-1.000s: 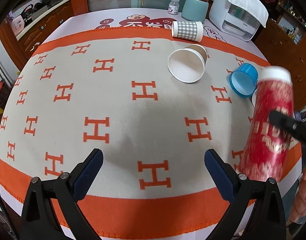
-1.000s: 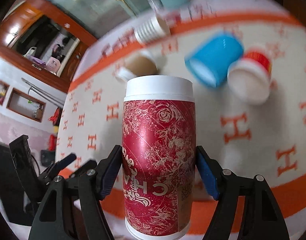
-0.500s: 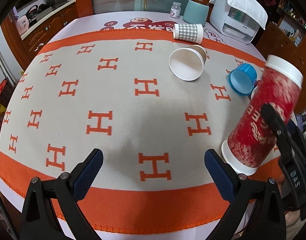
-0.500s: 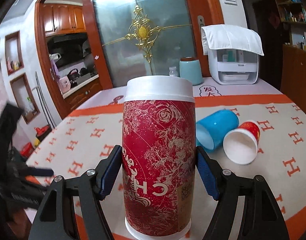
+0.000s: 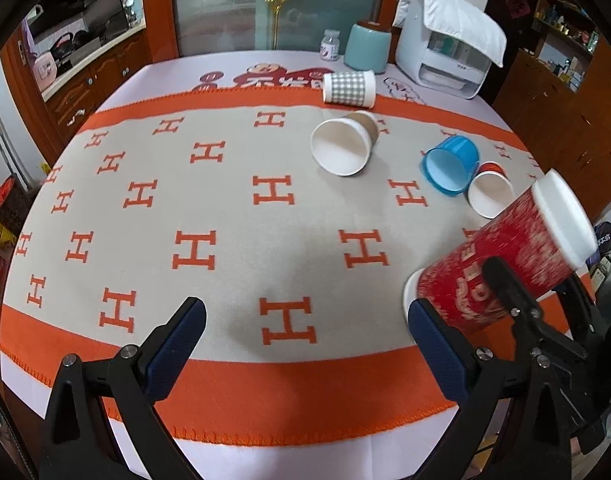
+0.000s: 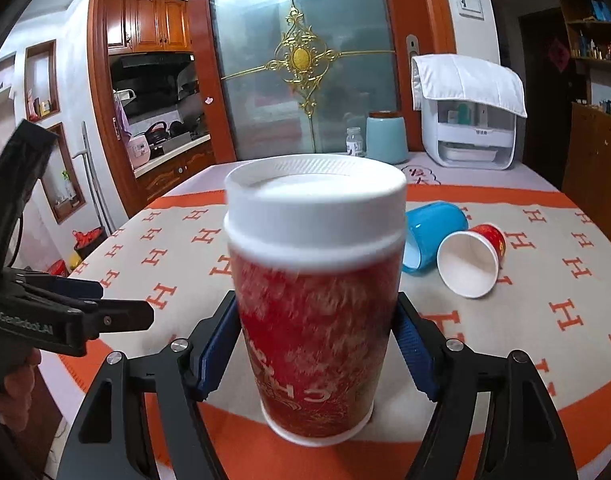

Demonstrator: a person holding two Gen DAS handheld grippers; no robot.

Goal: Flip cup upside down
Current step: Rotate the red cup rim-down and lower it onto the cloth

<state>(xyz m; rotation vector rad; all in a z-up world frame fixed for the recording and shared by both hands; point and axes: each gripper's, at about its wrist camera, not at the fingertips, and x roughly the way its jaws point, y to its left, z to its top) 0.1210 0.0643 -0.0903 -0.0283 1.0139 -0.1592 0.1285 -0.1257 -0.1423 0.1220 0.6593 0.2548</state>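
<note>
A tall red cup with white ends [image 6: 315,320] sits between the blue pads of my right gripper [image 6: 317,346], which is shut on it. In the left wrist view the same cup [image 5: 501,264] leans steeply to the right near the table's front right, its lower end close to the cloth. My left gripper [image 5: 305,344] is open and empty, low over the cloth near the front edge. It shows at the left of the right wrist view [image 6: 65,316].
Several cups lie on their sides on the H-pattern cloth [image 5: 225,208]: a white-and-brown one [image 5: 341,148], a blue one [image 5: 451,164], a small red one [image 5: 491,194] and a checked one [image 5: 349,87]. A teal canister [image 5: 367,48] and a white appliance [image 5: 445,46] stand at the back.
The red cup has tipped from nearly upright to a steep lean in my right gripper, its top swinging toward the right wrist camera. The left gripper has stayed open in place.
</note>
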